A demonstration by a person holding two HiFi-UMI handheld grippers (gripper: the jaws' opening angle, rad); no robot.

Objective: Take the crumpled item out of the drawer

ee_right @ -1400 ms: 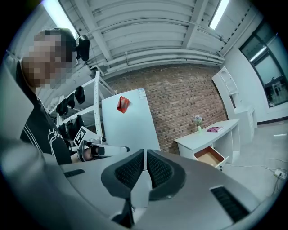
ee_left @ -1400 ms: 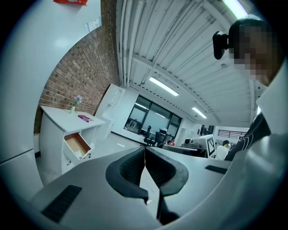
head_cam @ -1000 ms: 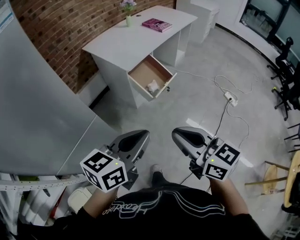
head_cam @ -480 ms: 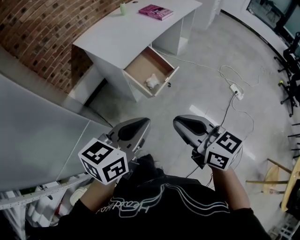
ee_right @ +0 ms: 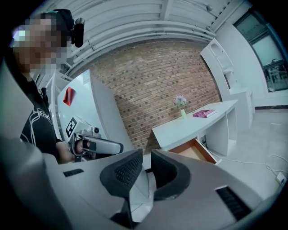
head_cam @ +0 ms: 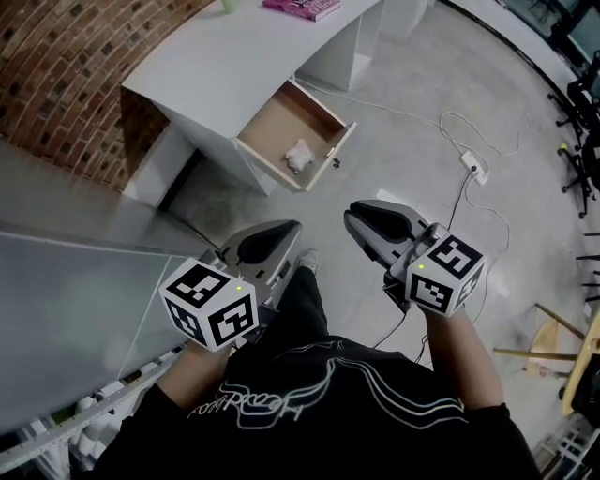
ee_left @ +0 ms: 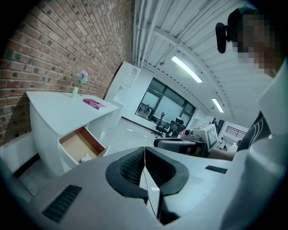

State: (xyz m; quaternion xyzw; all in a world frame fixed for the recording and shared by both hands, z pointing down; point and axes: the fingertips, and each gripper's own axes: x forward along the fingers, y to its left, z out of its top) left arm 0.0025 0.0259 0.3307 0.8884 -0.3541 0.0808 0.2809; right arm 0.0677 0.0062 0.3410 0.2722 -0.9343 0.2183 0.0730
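A white crumpled item [head_cam: 298,155] lies in the open wooden drawer [head_cam: 267,131] of a white desk [head_cam: 216,66], well ahead of both grippers. The left gripper view shows that drawer [ee_left: 76,144] with the crumpled item [ee_left: 85,157] in its near corner. My left gripper [head_cam: 281,232] is held at waist height, pads pressed together, nothing in it. My right gripper [head_cam: 359,216] is beside it, shut and empty too. Past the right gripper's jaws [ee_right: 146,155] only the drawer's [ee_right: 198,150] front end shows.
A pink book [head_cam: 302,7] lies on the desk. A power strip [head_cam: 472,167] and its cable trail over the floor to the right. A grey partition [head_cam: 66,309] and a brick wall [head_cam: 66,112] stand on the left; office chairs [head_cam: 583,150] and a wooden stool [head_cam: 548,347] on the right.
The person has stepped toward the desk: the desk top has slid up out of the head view and a leg shows between the grippers. Both grippers stay shut, side by side.
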